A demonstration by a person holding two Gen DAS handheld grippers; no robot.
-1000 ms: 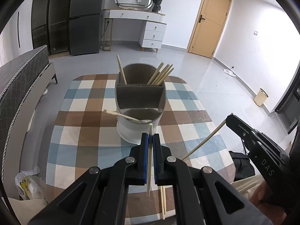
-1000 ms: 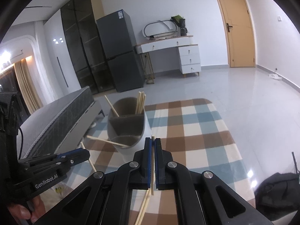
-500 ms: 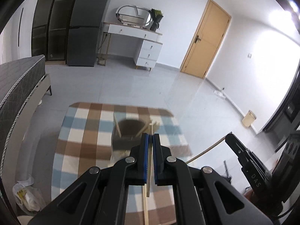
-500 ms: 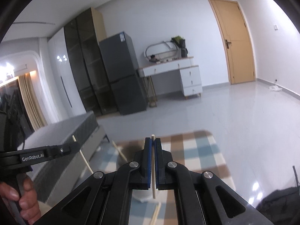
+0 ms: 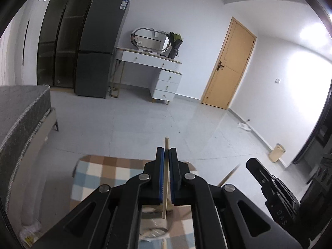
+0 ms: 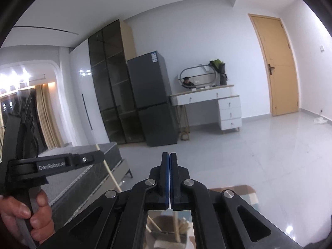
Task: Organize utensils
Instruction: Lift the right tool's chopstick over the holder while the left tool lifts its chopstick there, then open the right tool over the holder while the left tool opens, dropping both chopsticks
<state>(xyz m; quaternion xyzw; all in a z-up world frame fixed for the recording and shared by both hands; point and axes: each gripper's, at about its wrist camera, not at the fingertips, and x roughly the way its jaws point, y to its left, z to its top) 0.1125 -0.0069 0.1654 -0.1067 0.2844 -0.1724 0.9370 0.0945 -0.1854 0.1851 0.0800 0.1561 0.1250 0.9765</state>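
From the left wrist view, the left gripper (image 5: 166,153) has its blue pads pinching a thin pale wooden chopstick (image 5: 165,178), which stands almost straight up between them. The checked blue, brown and white cloth (image 5: 99,172) lies low and ahead, and the rim of a holder seems to show at the bottom, but it is too blurry to be sure. To do this step well, keep the stick upright and bring it down slowly over the holder. The right gripper (image 5: 252,165) is near, holding a second pale stick (image 5: 229,175), so keep the two apart. From the right wrist view, the right gripper (image 6: 168,157) has its pads pressed together on that stick, seen below. The grey floor (image 6: 259,145) ahead is wide and bare.
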